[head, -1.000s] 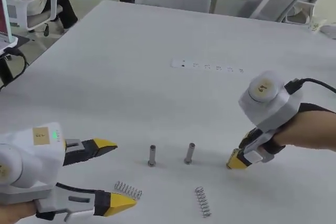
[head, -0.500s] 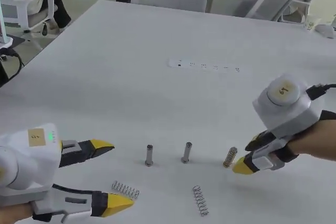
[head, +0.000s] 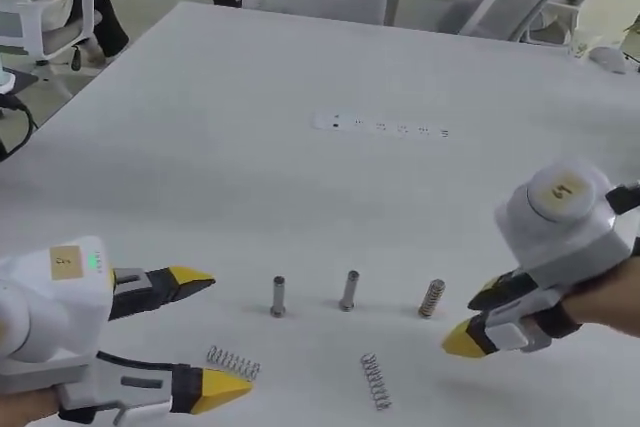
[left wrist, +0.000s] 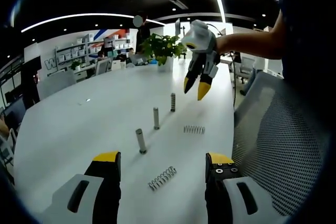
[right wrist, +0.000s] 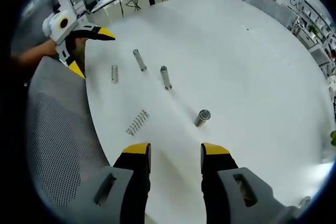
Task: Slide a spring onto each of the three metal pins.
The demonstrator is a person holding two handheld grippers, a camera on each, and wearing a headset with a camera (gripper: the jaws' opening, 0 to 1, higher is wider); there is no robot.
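Starting pin two, I'd say: one spring (head: 431, 298) seated; left claw (head: 229, 328) and right claw (head: 465, 319) wide, empty; next, grab loose spring (head: 232, 361), thread middle pin (head: 348, 290).

Your headset camera looks forward and down at the table (head: 250, 97) from above and behind both grippers, fairly near. The camera on your left gripper (left wrist: 163, 157) sits low, close to the tabletop, and faces along its jaws across the 3 pins (head: 348, 290) toward the right gripper (left wrist: 194, 92). The camera on your right gripper is held higher and looks down over the same pins toward the left gripper. All 3 views share the pins and the 2 loose springs (head: 375, 381) between the grippers.
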